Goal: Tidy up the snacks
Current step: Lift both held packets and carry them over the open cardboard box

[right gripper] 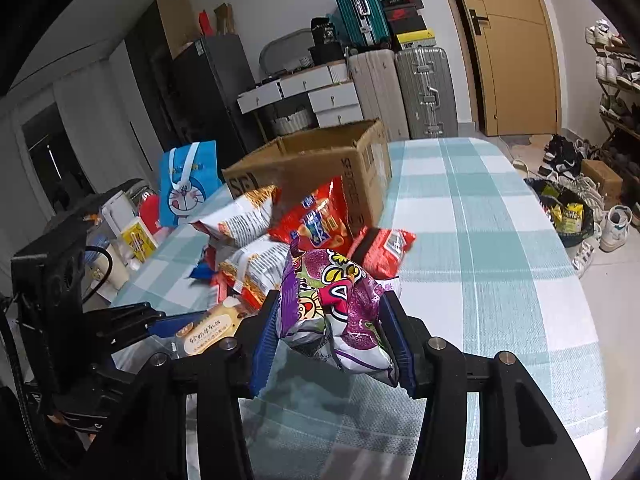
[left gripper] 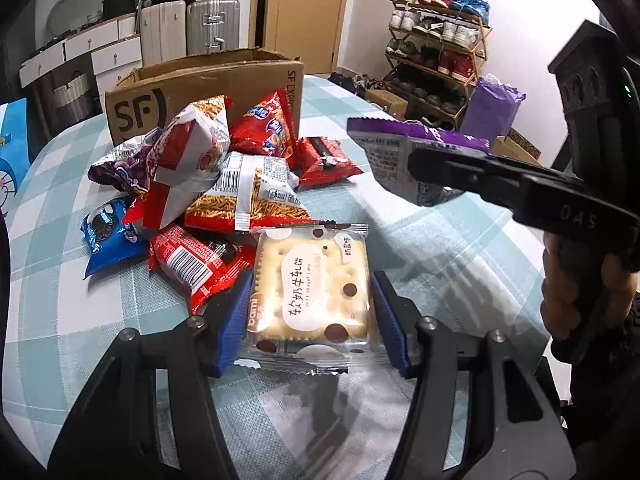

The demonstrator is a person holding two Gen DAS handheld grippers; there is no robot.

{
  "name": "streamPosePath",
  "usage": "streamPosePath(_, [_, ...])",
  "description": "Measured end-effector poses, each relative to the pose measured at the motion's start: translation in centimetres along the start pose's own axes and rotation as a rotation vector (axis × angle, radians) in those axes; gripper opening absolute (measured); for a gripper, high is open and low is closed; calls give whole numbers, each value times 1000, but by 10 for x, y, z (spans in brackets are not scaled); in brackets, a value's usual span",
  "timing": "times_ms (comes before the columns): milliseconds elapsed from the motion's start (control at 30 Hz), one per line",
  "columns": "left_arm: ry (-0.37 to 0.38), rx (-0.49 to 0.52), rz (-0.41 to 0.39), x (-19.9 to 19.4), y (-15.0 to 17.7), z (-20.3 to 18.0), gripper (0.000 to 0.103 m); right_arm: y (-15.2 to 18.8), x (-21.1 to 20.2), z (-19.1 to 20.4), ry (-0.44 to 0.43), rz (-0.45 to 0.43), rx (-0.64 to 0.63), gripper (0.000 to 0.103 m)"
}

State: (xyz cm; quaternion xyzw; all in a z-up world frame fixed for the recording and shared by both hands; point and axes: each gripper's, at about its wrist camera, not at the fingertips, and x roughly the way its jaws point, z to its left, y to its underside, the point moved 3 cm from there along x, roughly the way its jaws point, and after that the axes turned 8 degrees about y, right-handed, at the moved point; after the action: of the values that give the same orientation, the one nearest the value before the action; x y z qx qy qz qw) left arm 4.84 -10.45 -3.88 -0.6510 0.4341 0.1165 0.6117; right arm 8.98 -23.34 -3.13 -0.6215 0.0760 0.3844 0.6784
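A table covered in a pale teal and white checked cloth (left gripper: 460, 240) holds a loose heap of snack packets (left gripper: 208, 184) in front of an open cardboard box (left gripper: 200, 88) printed with "SF". The left gripper (left gripper: 310, 312) has its blue-padded fingers (left gripper: 232, 320) set wide, one on each side of a clear-wrapped cracker packet (left gripper: 312, 292) with brown dots, which sits at the near edge of the heap; whether the pads press the wrapper cannot be told. The right gripper (right gripper: 334, 328) is closed on a purple snack bag (right gripper: 336, 308), its blue pads squeezing the crumpled bag from both sides and holding it above the cloth, to the right of the heap. In the left wrist view the same purple bag (left gripper: 404, 148) hangs from the right gripper's fingers (left gripper: 448, 168), apart from the pile. A blue cartoon-cat bag (right gripper: 186, 184) stands at the table's far left.
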Motion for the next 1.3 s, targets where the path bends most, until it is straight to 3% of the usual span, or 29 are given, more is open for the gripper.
streamPosePath(267, [15, 5, -37, -24, 9, -15, 55, -5, -14, 4, 3, -30, 7, 50])
streamPosePath(533, [-19, -5, -134, -57, -9, -5, 55, -20, -32, 10, 0, -86, -2, 50])
streamPosePath(967, [-139, -87, -300, -118, -62, 43, 55, -59, -24, 32, -47, -122, -16, 50])
streamPosePath(1300, [-160, -105, -340, -127, -102, 74, 55, -89, -13, 42, -56, -158, -29, 50])
